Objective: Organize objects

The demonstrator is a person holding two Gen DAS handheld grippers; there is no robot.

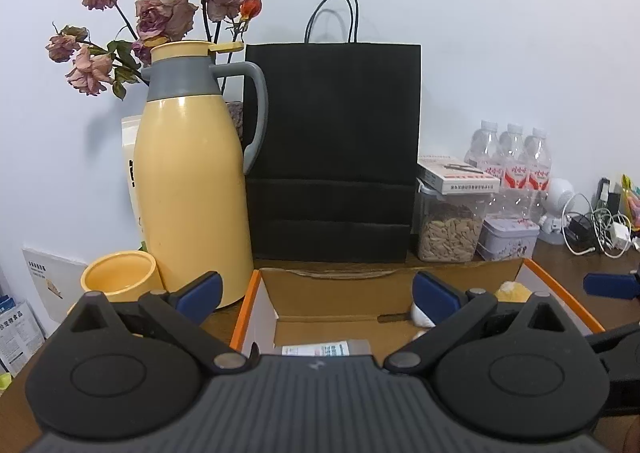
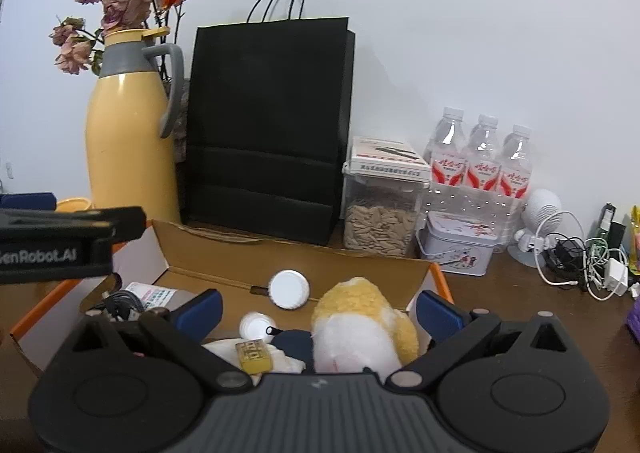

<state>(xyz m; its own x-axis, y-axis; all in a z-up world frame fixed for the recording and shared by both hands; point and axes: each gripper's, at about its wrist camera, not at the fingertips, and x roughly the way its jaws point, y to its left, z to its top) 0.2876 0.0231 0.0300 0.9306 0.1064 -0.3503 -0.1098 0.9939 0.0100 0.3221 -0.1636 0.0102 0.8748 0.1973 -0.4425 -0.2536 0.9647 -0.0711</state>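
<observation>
Over the open cardboard box [image 2: 224, 249], whose orange-edged rim sits on the brown table [image 2: 520, 293] in front of a black paper bag [image 2: 268, 125], both claws are held spread wide with nothing between their blue pads. Through the right gripper [image 2: 318, 307] the box's contents are seen: a yellow-and-white plush toy [image 2: 360, 329] lying just below the jaws, a white round cap [image 2: 290, 288] against the far wall, a smaller white cap [image 2: 256, 327] beside it, a small yellow block [image 2: 254, 355] resting on something white, and a printed packet [image 2: 154, 295] with a dark cable [image 2: 120, 303] toward the box's left end. Through the left gripper [image 1: 318, 291] mostly bare cardboard floor is seen, with a labelled item [image 1: 324, 349] near the lower edge. Neither claw is seen touching anything. The step in hand is judged to be a release into the box, with both hands free for the next pick. Loose things outside the box are seen at the right: a white charger and tangled cables [image 2: 600, 269], well apart from the box. A next move would call for one claw to be lifted clear of the rim, carried to a chosen item, and closed squarely on it; the cables may snag or trail.
</observation>
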